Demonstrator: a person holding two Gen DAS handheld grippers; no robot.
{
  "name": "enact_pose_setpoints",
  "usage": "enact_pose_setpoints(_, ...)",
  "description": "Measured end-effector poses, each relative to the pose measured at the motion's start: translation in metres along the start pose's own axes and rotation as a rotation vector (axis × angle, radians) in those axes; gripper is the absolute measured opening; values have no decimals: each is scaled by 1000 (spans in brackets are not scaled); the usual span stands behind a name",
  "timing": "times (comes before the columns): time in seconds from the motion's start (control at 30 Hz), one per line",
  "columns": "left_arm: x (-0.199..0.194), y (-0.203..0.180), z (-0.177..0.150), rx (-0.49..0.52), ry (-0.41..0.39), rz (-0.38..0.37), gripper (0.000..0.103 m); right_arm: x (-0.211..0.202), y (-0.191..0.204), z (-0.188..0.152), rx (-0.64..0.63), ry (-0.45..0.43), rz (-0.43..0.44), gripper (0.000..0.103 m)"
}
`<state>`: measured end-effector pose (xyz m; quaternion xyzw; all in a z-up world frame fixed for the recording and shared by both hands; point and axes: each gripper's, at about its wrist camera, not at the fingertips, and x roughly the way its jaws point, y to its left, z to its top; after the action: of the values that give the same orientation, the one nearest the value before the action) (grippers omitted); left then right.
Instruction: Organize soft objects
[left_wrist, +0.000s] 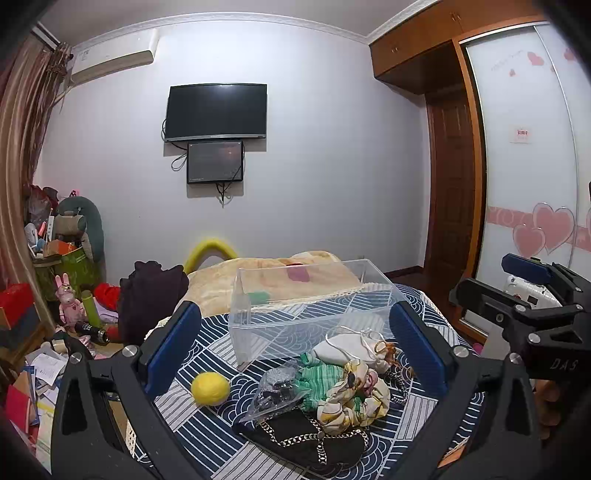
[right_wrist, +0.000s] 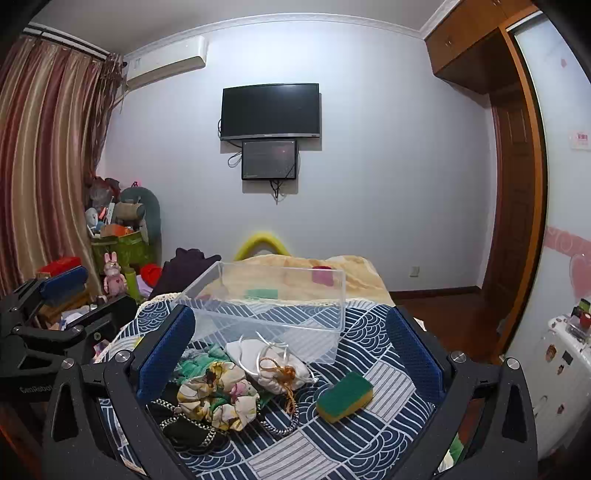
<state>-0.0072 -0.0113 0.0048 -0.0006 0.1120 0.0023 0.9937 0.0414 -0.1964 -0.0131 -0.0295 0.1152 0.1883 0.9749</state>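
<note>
A clear plastic bin (left_wrist: 314, 295) (right_wrist: 273, 299) stands empty on the blue patterned bedspread (left_wrist: 207, 354). In front of it lies a pile: a floral scrunchie (left_wrist: 360, 397) (right_wrist: 218, 391), a green scrunchie (left_wrist: 314, 373), white drawstring pouches (left_wrist: 351, 347) (right_wrist: 273, 363), a plastic bag (left_wrist: 275, 387) and a black chain-strap bag (left_wrist: 306, 439) (right_wrist: 184, 424). A yellow ball (left_wrist: 210, 388) lies left of the pile. A green-and-yellow sponge (right_wrist: 344, 396) lies right of it. My left gripper (left_wrist: 295, 350) is open above the pile. My right gripper (right_wrist: 291, 350) is open above the pouches and sponge.
A beige blanket (left_wrist: 277, 273) covers the bed's far end, with a dark garment (left_wrist: 151, 295) at its left. Cluttered boxes and toys (left_wrist: 66, 288) fill the left floor. A wardrobe (left_wrist: 532, 166) stands at the right. A white appliance (right_wrist: 557, 369) is at the far right.
</note>
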Motion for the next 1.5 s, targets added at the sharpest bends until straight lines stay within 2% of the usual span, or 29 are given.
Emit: enact_pose_setpoints(1.5,3,6,-4,-25,12,-15,103,-5,1,4,15,-9,11,103)
